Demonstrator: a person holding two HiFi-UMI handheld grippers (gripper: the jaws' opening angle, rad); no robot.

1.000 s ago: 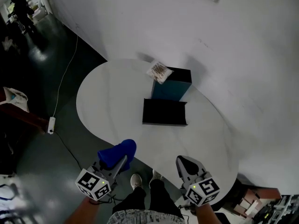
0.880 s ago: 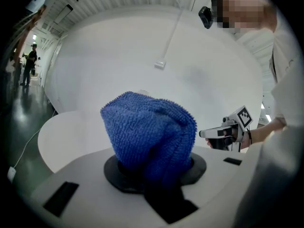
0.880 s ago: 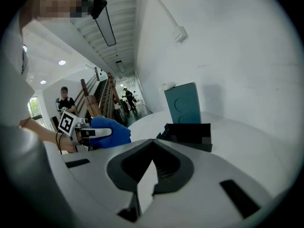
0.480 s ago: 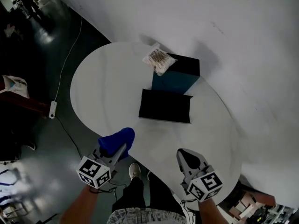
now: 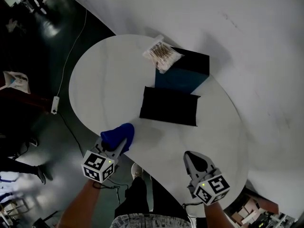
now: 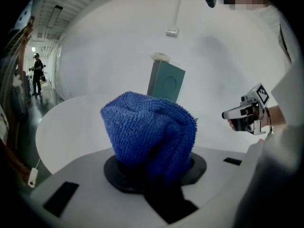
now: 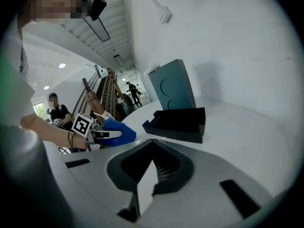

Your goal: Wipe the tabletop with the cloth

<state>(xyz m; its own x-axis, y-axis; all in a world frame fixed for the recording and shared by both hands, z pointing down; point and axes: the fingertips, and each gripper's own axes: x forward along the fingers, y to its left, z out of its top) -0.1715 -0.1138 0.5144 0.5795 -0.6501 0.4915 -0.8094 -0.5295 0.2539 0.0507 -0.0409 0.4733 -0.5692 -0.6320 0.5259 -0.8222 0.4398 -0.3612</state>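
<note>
Two left gripper (image 5: 121,146) jaws clamp the bunched blue cloth (image 5: 117,135), its length along them, pointing over the table's (image 5: 104,80) near edge toward an open black tray (image 5: 168,106). The right gripper's (image 5: 194,159) jaws are together; a packet (image 5: 162,56) tops the teal box (image 5: 178,80).

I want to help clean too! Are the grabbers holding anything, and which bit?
The left gripper holds the blue cloth, its jaws shut on one bunched end; the rest puffs out in front. The right gripper holds nothing.

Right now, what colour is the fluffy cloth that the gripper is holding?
The cloth is bright blue. It shows best in the left gripper view.
</note>
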